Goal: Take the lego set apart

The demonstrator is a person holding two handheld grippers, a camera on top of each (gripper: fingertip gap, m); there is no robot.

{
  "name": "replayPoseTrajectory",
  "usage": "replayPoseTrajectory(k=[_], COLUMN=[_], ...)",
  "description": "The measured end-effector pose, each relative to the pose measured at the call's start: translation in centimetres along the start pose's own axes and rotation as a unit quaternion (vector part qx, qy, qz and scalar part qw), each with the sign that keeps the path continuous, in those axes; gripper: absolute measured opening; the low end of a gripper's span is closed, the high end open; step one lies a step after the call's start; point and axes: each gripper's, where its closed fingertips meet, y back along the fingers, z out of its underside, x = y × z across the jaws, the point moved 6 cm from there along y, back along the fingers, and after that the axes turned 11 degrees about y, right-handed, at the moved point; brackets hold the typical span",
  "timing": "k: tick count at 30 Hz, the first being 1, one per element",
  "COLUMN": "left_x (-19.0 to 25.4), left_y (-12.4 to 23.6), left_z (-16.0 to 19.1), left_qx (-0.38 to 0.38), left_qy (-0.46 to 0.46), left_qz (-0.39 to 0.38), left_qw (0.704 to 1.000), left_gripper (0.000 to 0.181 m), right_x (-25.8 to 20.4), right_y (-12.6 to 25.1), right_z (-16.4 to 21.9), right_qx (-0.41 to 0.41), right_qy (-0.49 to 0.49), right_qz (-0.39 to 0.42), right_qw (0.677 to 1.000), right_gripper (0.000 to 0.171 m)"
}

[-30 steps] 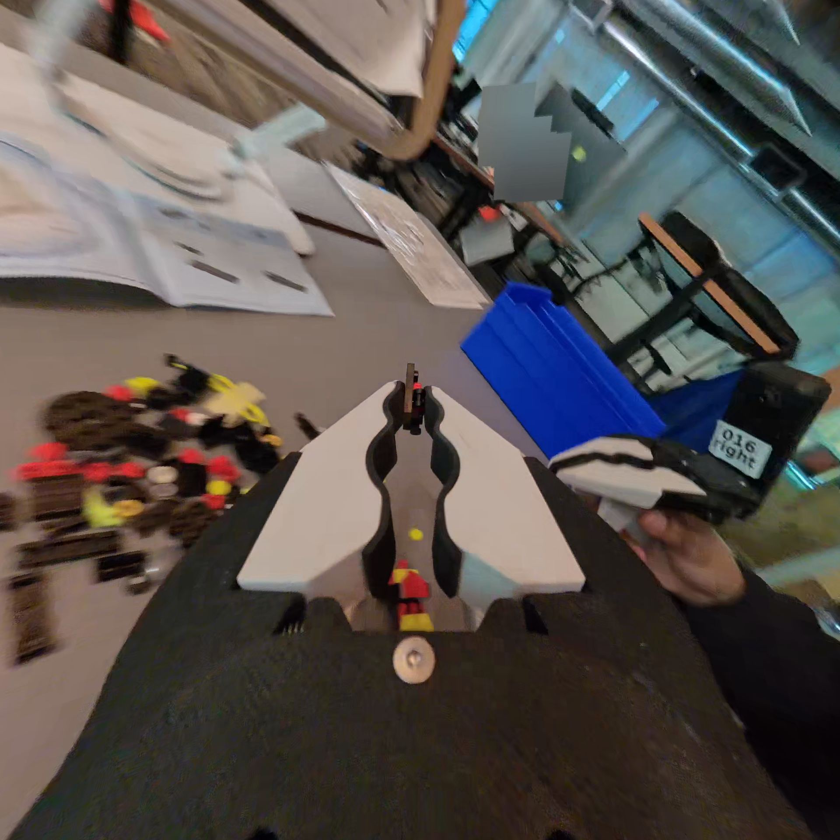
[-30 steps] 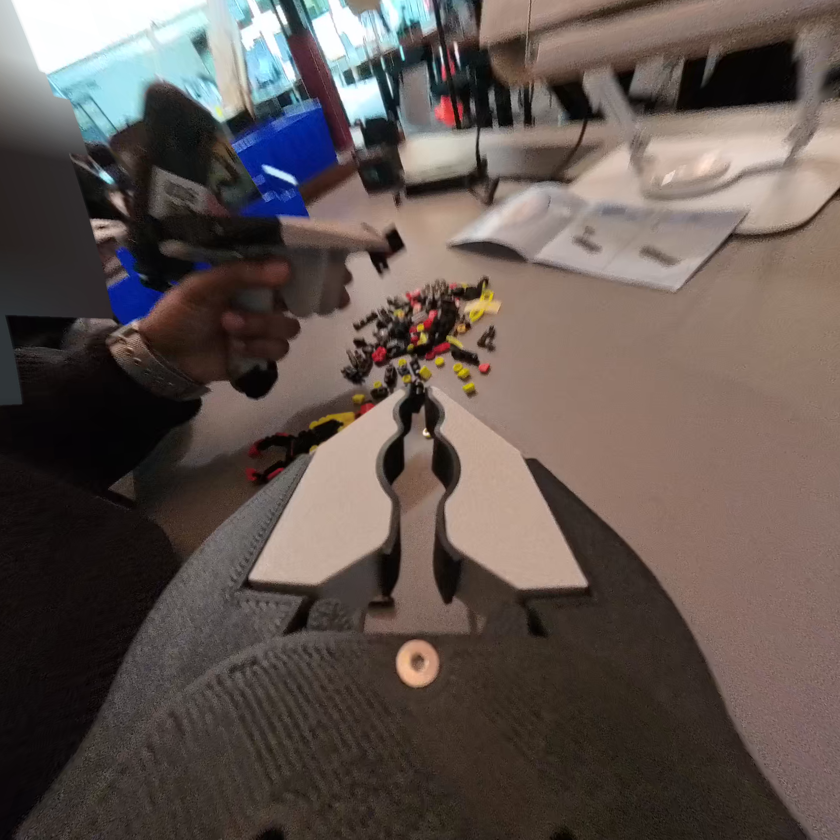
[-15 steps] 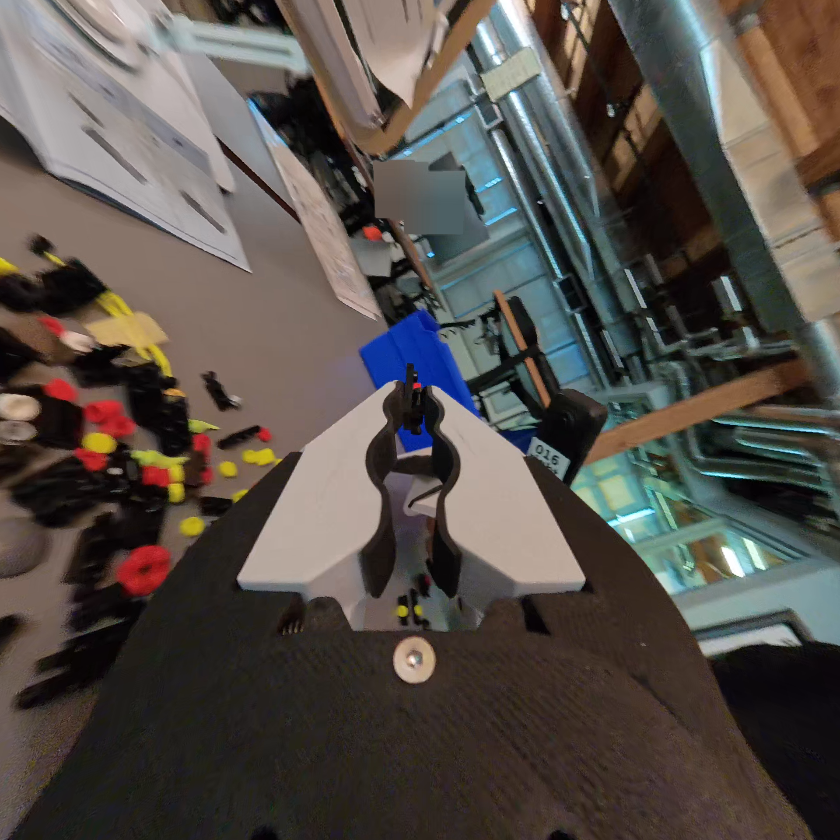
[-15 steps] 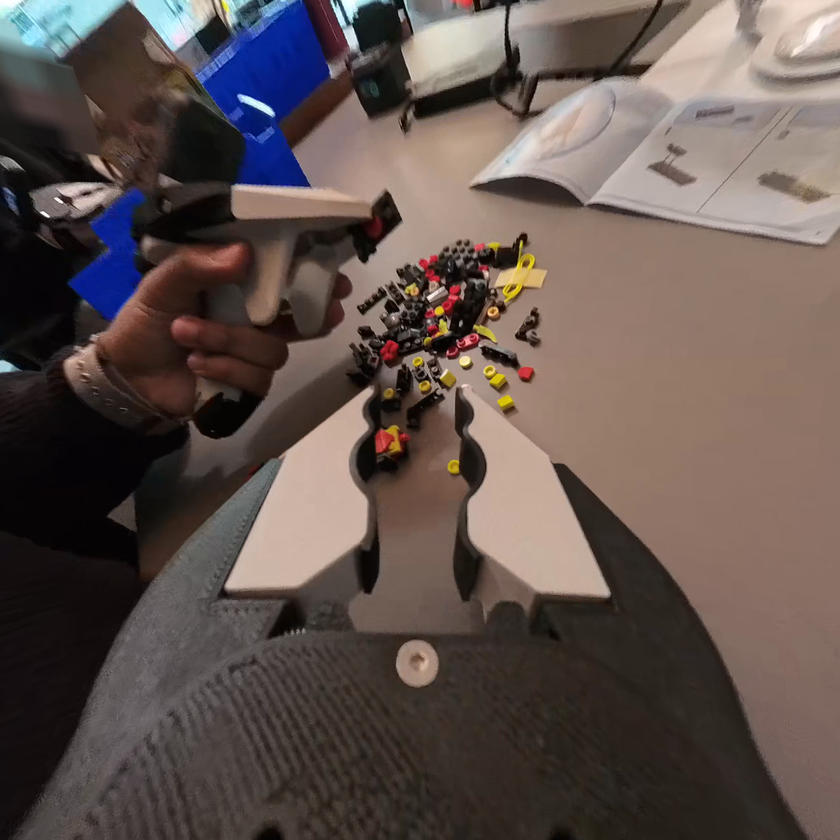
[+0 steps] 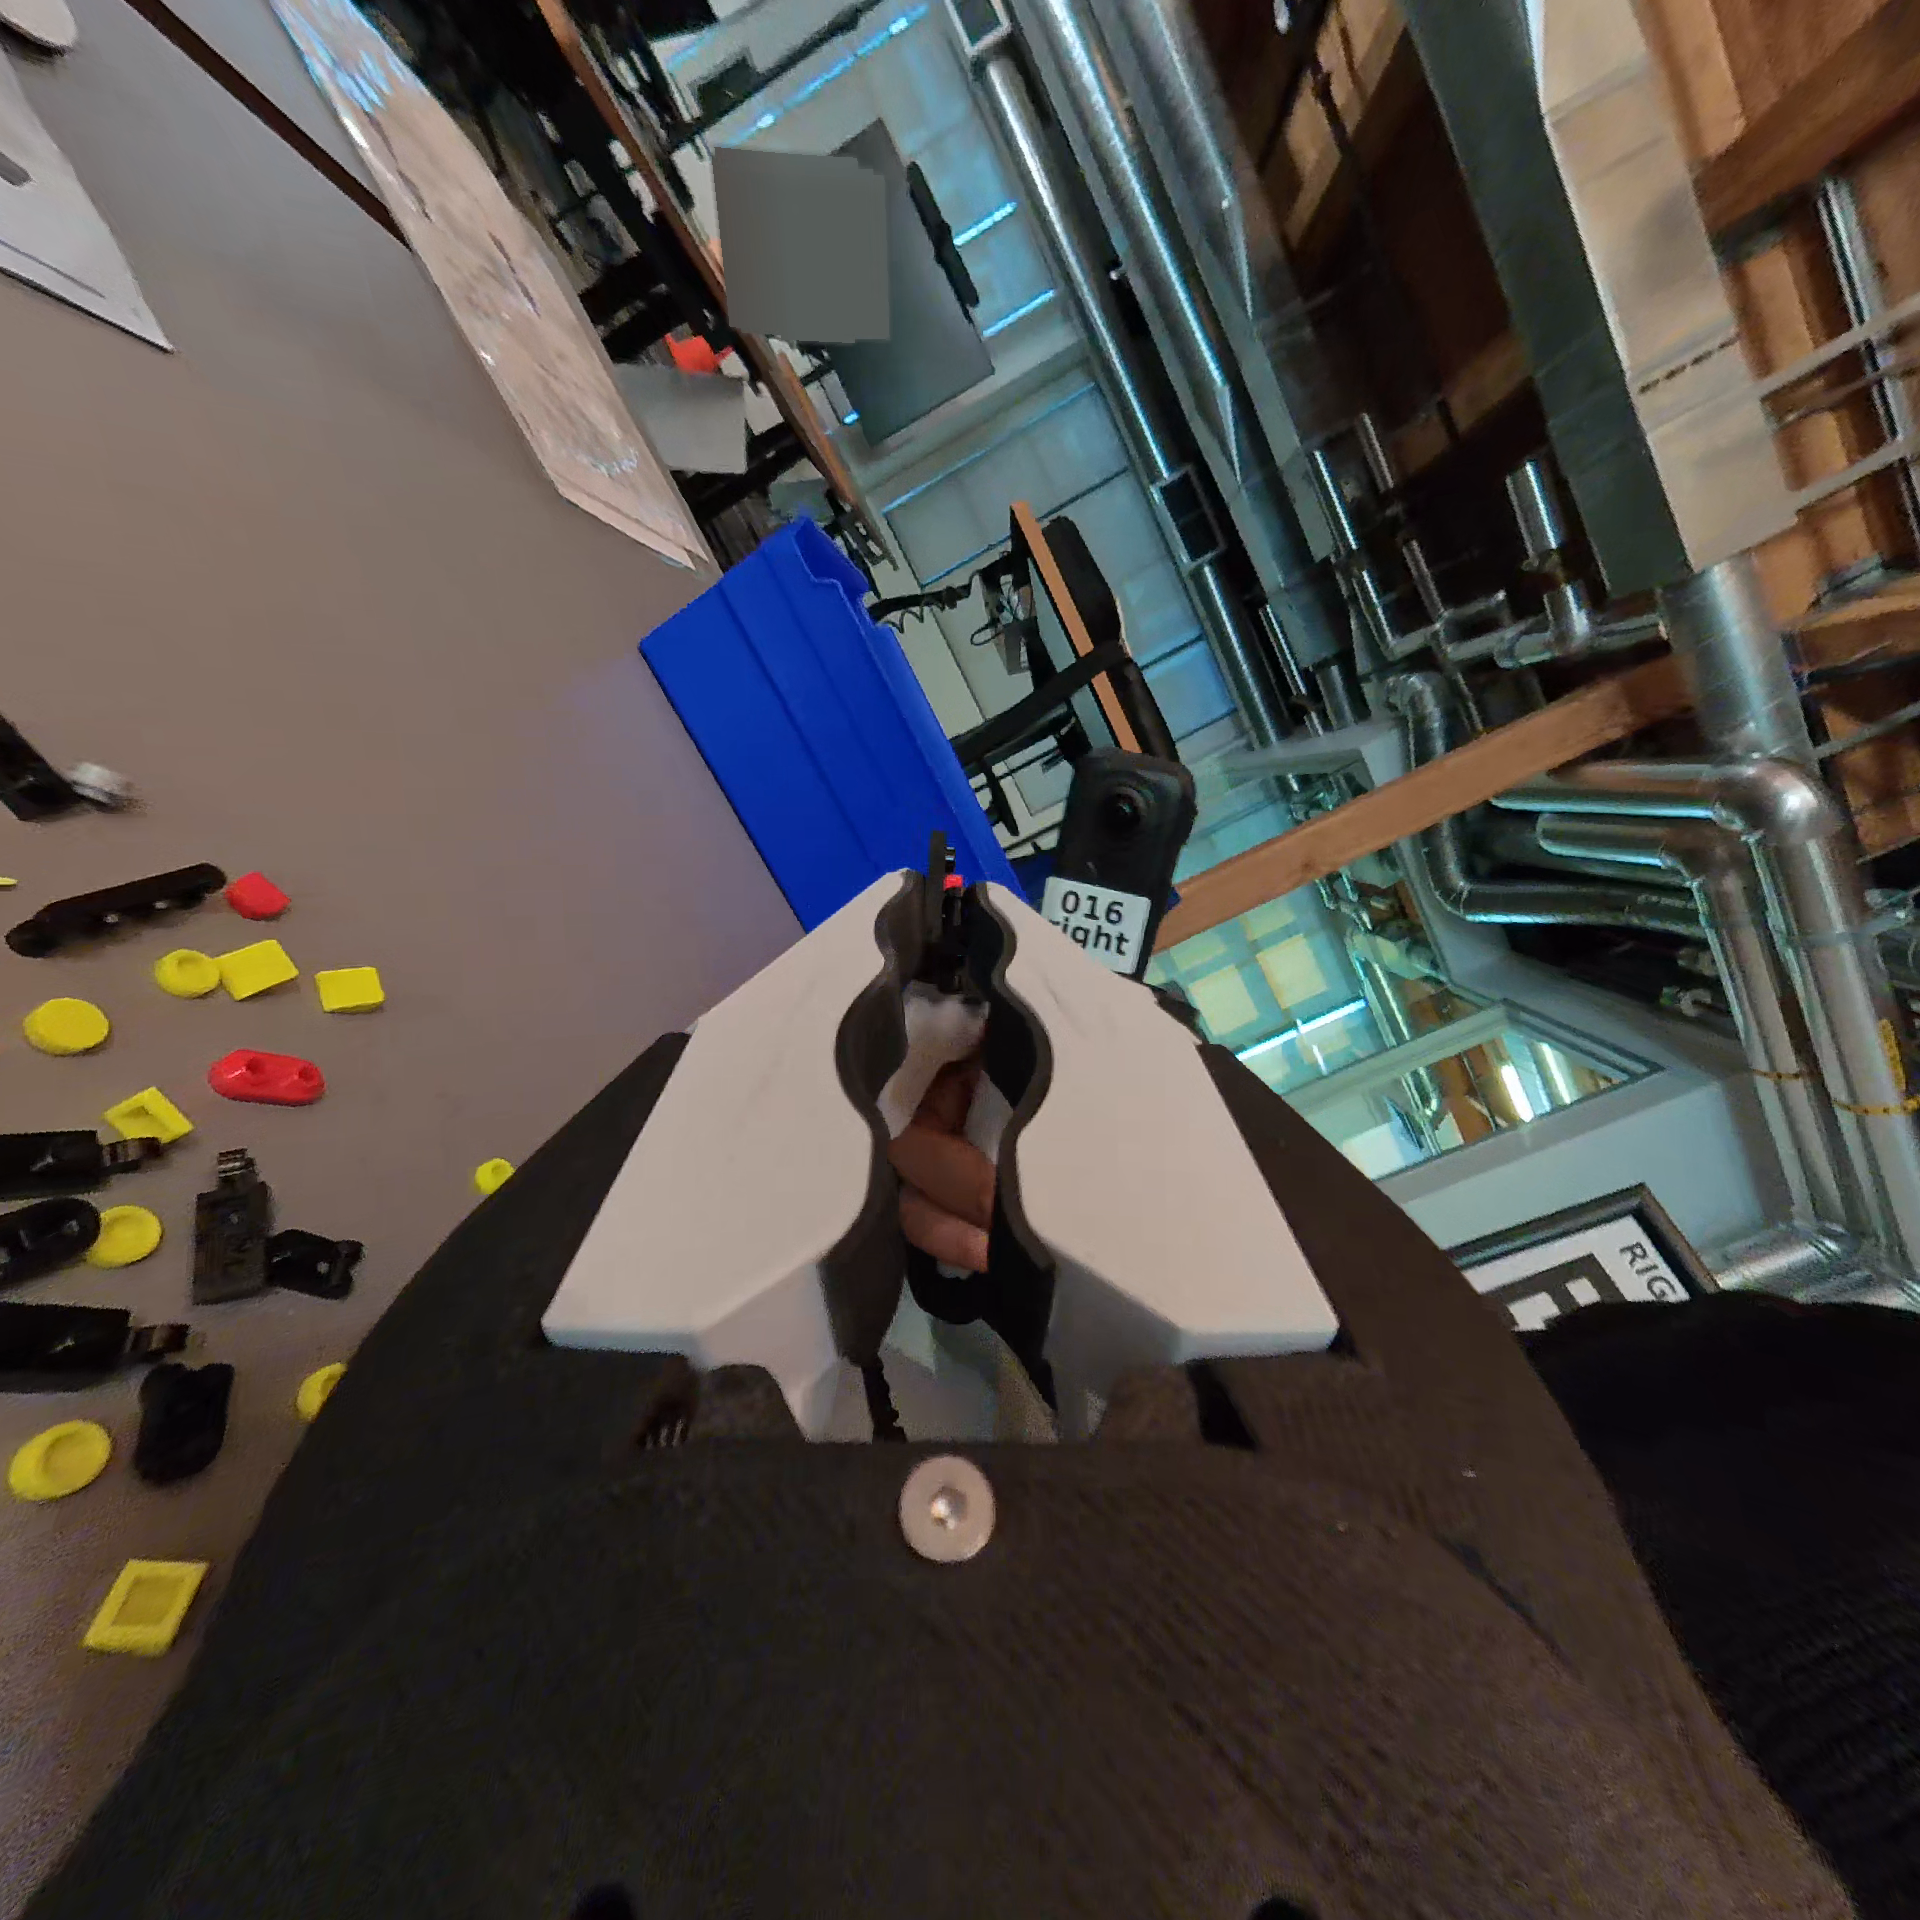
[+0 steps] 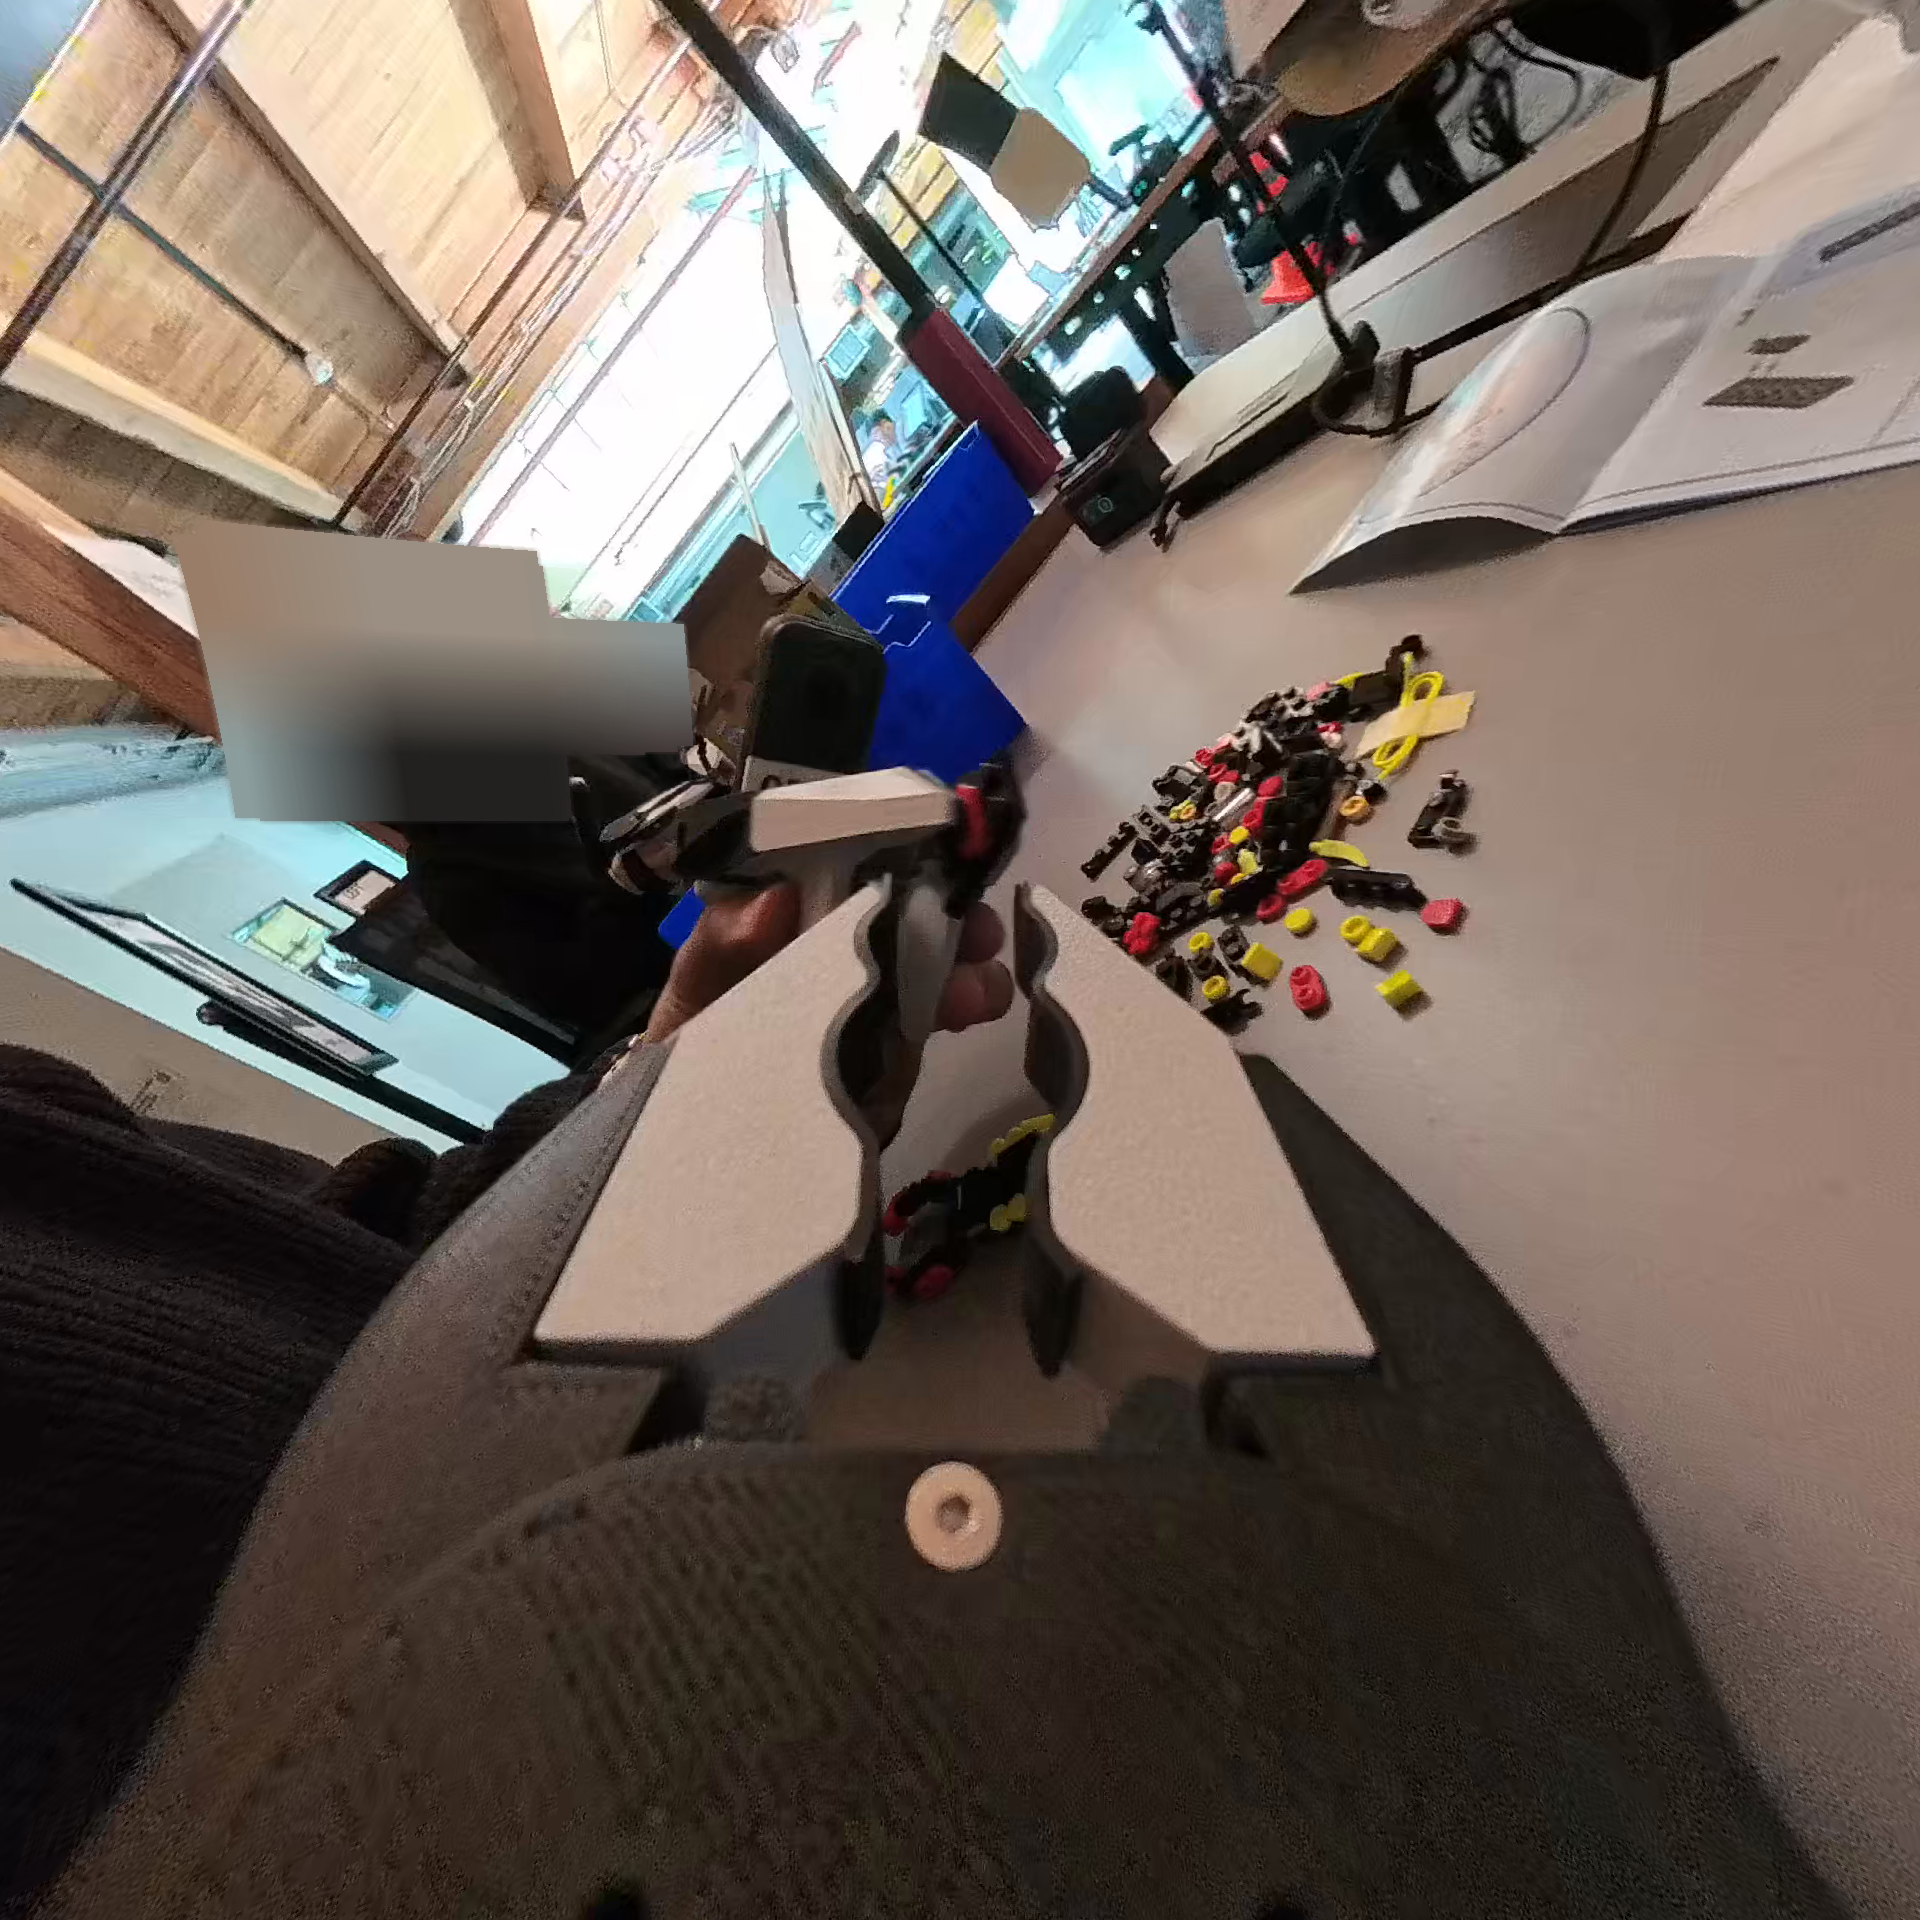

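My left gripper (image 5: 943, 896) is shut on a small black and red lego piece (image 5: 945, 883) and holds it in the air. It also shows in the right wrist view (image 6: 977, 821), with the piece (image 6: 975, 816) at its tip. My right gripper (image 6: 951, 902) is open and empty, its fingertips just below and in front of the left gripper's tip. A black, yellow and red lego sub-assembly (image 6: 966, 1205) lies on the table, seen between the right fingers. A pile of loose black, red and yellow pieces (image 6: 1268, 831) lies to the right.
Loose pieces (image 5: 249, 971) are scattered on the grey table (image 5: 416, 623) left of the left gripper. A blue bin (image 6: 935, 644) stands at the table's far edge. An open booklet (image 6: 1662, 416) lies at the back right. The grippers are tip to tip, or close to it.
My right gripper opened and rose off the table toward the left gripper. My left gripper tilted up and away from the pile, still shut on its piece.
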Motion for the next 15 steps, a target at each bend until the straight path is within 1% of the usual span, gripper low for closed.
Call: replayPoseTrajectory(k=[1, 3, 6, 9, 10, 11, 12, 13, 14, 15], left_x=[0.1, 0.0, 0.2, 0.3, 0.1, -1.1, -2.0, -1.4, -0.2, 0.5], left_y=[-0.1, -0.2, -0.2, -0.4, -0.4, 0.0, 0.4, 0.6, 0.8, 1.1], left_z=[0.1, 0.2, 0.2, 0.3, 0.2, -0.4, -0.8, -1.1, -1.6, -1.9], left_qx=[-0.004, -0.005, -0.007, -0.014, -0.012, 0.004, 0.003, 0.007, 0.028, 0.043], left_qy=[-0.001, -0.008, -0.01, -0.082, -0.114, -0.169, -0.207, -0.176, -0.113, -0.089], left_qz=[0.003, -0.004, 0.0, -0.044, -0.08, -0.156, -0.198, -0.158, -0.094, -0.065], left_qw=[1.0, 1.0, 1.0, 0.996, 0.99, 0.973, 0.958, 0.972, 0.989, 0.993], left_gripper=[0.003, 0.004, 0.004, 0.005, 0.006, 0.006, 0.007, 0.006, 0.006, 0.006], right_x=[0.2, 0.1, 0.0, 0.1, -0.2, -1.4, -2.1, -2.1, -1.7, -1.1], right_y=[0.0, 0.1, 0.1, 0.2, 0.3, 0.4, 0.7, 0.9, 1.2, 1.6], right_z=[0.0, 0.0, -0.1, -0.1, -0.3, -1.2, -2.3, -2.6, -2.7, -2.5], right_qx=[0.001, 0.004, 0.007, 0.001, 0.004, 0.033, 0.056, 0.046, 0.024, 0.004], right_qy=[-0.006, -0.013, -0.026, -0.028, -0.023, -0.022, -0.028, -0.003, 0.048, 0.084], right_qz=[0.004, -0.007, -0.01, 0.005, -0.001, -0.05, -0.065, -0.034, 0.007, 0.038], right_qw=[1.0, 1.0, 1.0, 1.0, 1.0, 0.998, 0.996, 0.998, 0.999, 0.996], right_gripper=[0.019, 0.006, 0.005, 0.004, 0.003, 0.003, 0.003, 0.003, 0.003, 0.003])
